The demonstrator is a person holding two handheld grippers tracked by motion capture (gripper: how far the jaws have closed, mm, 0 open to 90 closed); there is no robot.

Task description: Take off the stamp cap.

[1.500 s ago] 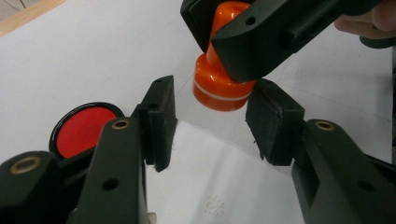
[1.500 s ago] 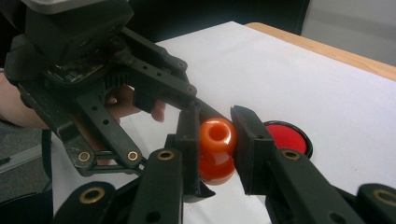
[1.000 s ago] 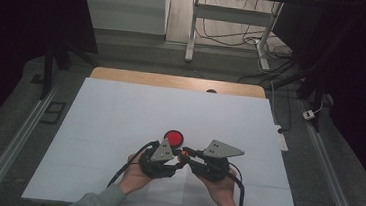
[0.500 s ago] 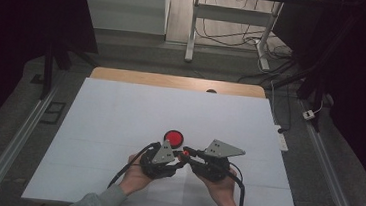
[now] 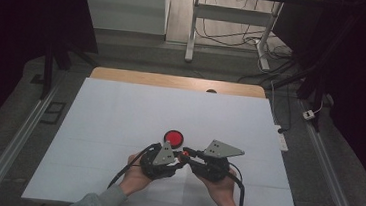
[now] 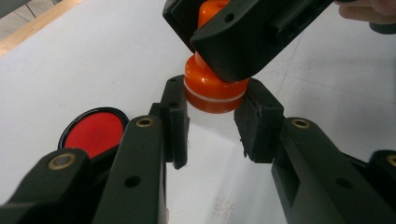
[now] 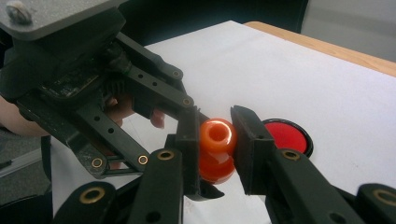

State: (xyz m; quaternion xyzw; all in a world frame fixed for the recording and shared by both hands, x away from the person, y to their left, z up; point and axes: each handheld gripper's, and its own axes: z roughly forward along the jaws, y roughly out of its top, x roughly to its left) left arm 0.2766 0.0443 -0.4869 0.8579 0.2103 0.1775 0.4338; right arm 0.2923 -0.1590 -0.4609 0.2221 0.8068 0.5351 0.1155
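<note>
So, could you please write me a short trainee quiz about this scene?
1. True or false: the round red disc with black rim lies between the left gripper jaws.
2. Which part of the orange plastic knob-shaped piece does the right gripper clamp? A: wide base. B: narrow top.
3. How many grippers grip the orange piece?
Key: 1 false. 2 B. 3 two; the left jaws have just been closing and now press on its base.
</note>
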